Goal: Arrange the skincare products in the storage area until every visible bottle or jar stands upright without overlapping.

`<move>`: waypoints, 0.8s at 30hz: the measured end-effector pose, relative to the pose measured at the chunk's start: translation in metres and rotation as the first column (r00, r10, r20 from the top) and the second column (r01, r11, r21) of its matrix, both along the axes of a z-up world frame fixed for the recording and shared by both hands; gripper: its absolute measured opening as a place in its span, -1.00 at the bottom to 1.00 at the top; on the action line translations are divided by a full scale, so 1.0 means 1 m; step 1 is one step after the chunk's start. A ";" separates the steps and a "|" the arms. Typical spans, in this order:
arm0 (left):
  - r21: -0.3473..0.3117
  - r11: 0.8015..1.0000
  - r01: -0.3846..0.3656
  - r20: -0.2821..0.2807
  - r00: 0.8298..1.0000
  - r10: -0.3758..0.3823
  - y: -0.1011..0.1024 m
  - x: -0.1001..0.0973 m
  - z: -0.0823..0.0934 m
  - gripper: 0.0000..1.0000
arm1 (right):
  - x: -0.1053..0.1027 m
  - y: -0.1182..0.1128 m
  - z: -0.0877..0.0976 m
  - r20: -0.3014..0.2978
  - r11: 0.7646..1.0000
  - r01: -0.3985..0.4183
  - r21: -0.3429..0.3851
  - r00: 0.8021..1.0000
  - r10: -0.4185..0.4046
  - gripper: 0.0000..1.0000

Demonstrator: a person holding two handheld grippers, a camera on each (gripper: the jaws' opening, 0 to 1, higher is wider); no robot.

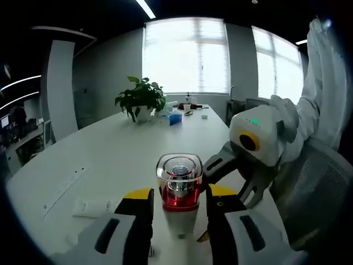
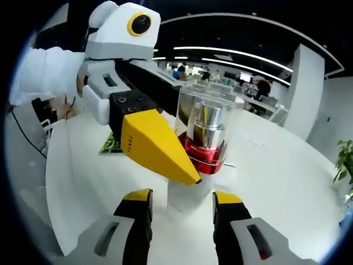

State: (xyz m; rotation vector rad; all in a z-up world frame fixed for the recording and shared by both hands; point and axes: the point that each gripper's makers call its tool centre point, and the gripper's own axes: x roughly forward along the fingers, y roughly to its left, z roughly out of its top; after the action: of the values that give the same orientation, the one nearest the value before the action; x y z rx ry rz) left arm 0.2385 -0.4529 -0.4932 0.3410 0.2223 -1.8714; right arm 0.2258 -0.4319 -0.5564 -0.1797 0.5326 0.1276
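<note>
A skincare bottle (image 1: 179,187) with a clear square cap, a red band and a white body stands upright on the white table (image 1: 110,154). It sits between the jaws of my left gripper (image 1: 180,205), which close on its lower body. In the right gripper view the same bottle (image 2: 205,144) is straight ahead, and the left gripper's yellow fingertip (image 2: 157,148) presses its side. My right gripper (image 2: 182,205) is open with the bottle's white base just beyond its tips. From the left gripper view, the right gripper (image 1: 234,176) reaches in beside the bottle with spread fingers.
A potted plant (image 1: 141,99) and small items stand at the table's far end below the windows. A flat white packet (image 1: 91,207) lies at the left near my jaw. A mesh chair (image 1: 320,193) is at the right edge. A green card (image 2: 112,144) lies behind the left gripper.
</note>
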 end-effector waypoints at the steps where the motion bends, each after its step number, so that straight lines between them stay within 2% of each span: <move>1: -0.004 1.000 -0.009 0.002 1.000 0.009 0.002 -0.001 0.001 -0.29 | -0.001 0.001 0.000 -0.005 1.000 -0.003 0.004 1.000 0.003 -0.15; 11: -0.005 0.993 -0.119 -0.007 0.993 0.119 0.027 -0.009 0.008 -0.03 | -0.013 -0.002 0.003 -0.029 0.999 0.010 0.032 1.000 -0.009 0.26; 15: 0.001 0.986 -0.165 -0.012 0.986 0.165 0.037 0.000 0.009 0.09 | -0.017 -0.004 0.009 -0.031 0.999 0.018 0.044 0.999 -0.017 0.36; 19: 0.014 0.978 -0.208 0.000 0.978 0.208 0.049 0.004 0.011 0.22 | -0.021 -0.005 0.016 -0.028 0.996 0.027 0.086 0.999 -0.025 0.48; 24: 0.043 0.963 -0.266 -0.002 0.964 0.266 0.069 0.013 0.009 0.36 | -0.026 -0.008 0.023 -0.025 0.998 0.022 0.063 0.999 -0.021 0.59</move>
State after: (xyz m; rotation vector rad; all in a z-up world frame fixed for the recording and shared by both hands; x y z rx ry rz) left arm 0.2510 -0.3842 -0.4839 0.3163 0.2986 -1.6046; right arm 0.1998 -0.4399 -0.5339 -0.1108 0.5542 0.1259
